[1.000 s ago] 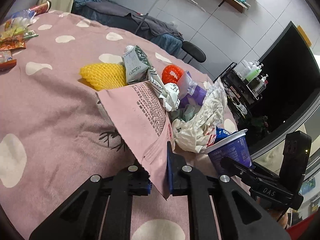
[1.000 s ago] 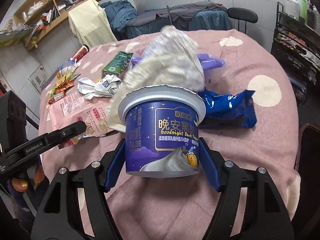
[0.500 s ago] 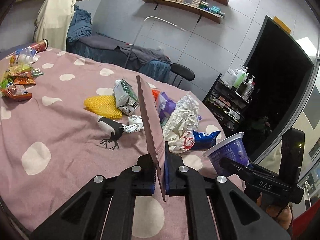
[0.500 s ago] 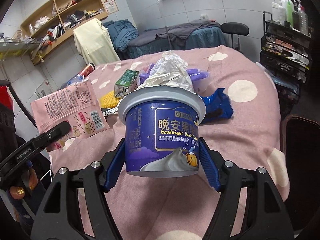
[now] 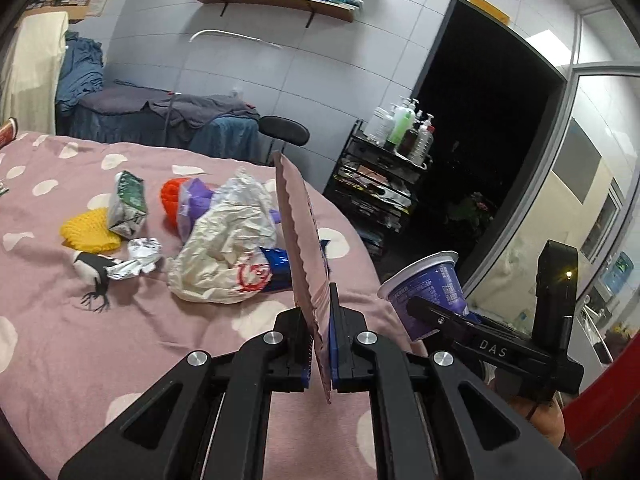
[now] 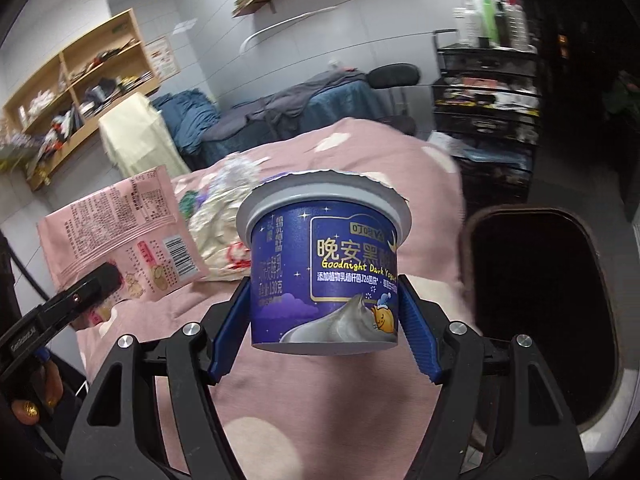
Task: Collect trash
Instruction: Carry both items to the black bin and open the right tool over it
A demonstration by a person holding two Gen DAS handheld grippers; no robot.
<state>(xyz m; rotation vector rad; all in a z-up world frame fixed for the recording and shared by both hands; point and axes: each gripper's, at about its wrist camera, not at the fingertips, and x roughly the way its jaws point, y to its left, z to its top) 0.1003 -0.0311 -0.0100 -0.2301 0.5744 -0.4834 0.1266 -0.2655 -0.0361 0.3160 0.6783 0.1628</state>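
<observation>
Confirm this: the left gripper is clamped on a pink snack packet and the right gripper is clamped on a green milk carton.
Not quite. The right gripper is clamped on a blue yogurt cup, as the right wrist view shows; the green carton lies on the table. The left gripper is indeed clamped on the pink snack packet.

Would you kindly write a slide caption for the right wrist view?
Right gripper clamps a purple yogurt cup above the pink tablecloth, beside a dark bin.
</observation>
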